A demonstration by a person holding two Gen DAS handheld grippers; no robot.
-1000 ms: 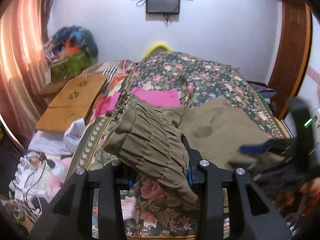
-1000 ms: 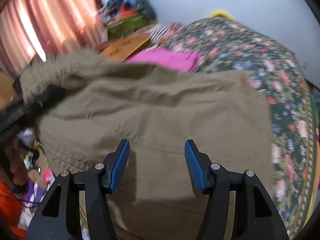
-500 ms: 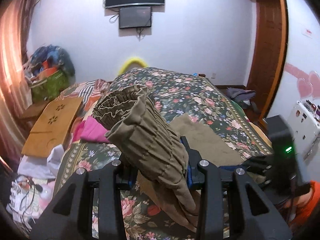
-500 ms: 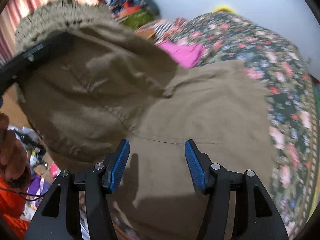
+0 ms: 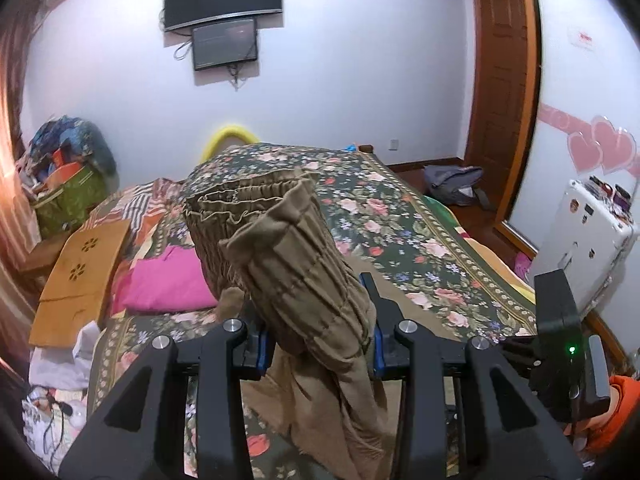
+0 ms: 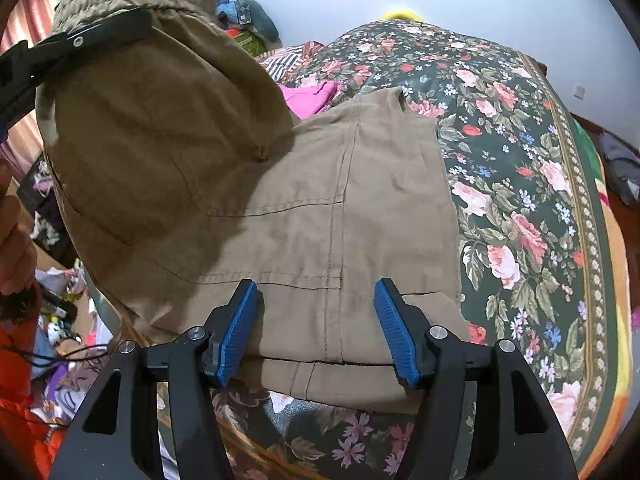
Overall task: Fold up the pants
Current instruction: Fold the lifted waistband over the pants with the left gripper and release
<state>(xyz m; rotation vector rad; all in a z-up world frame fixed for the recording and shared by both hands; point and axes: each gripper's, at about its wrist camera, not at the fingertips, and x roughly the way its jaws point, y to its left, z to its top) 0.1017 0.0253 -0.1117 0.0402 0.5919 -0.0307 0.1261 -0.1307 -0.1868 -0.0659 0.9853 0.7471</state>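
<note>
The olive-brown pants (image 6: 320, 208) lie partly spread on the floral bedspread (image 6: 520, 160). My left gripper (image 5: 318, 340) is shut on the pants' gathered elastic waistband (image 5: 280, 240) and holds it raised off the bed; the cloth hangs down between the fingers. In the right wrist view the left gripper (image 6: 80, 40) shows at the upper left with the waistband lifted. My right gripper (image 6: 316, 328) is open and empty, hovering just above the lower part of the pants near the bed's front edge.
A pink garment (image 5: 168, 280) lies on the bed's left side beside a wooden lap board (image 5: 80, 272). Piled clutter (image 5: 60, 176) stands by the left wall. A white appliance (image 5: 592, 248) and wooden door (image 5: 500, 100) are at the right.
My left gripper has lifted the waistband higher, away from the bed. The pants' upper part now hangs raised at the left in the right wrist view. The right gripper stays open over the cloth.
</note>
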